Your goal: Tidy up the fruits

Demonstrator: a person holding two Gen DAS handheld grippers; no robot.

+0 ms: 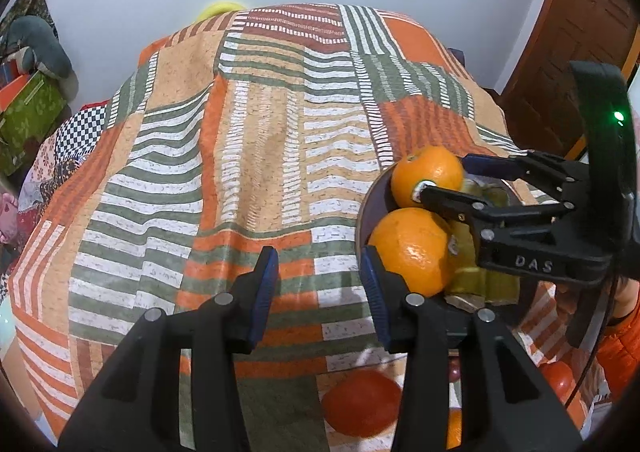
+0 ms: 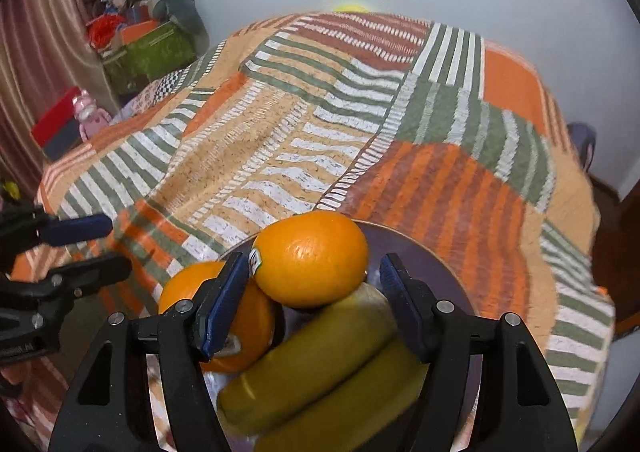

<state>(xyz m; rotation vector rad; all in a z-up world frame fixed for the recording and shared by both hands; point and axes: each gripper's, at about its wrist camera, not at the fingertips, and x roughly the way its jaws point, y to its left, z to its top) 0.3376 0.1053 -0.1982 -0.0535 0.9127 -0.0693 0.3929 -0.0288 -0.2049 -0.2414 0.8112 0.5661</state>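
Observation:
A dark round plate sits on the patchwork cloth and holds two oranges and two bananas. My right gripper is open, its fingers either side of the upper orange, which rests on the bananas and the lower orange. In the left wrist view the right gripper reaches over the plate beside the far orange. My left gripper is open and empty, just left of the plate, its right finger by the near orange.
A red-orange fruit lies on the cloth below the left gripper, another at the right. The striped cloth covers the table. Boxes and bags stand at the far left, a wooden door at right.

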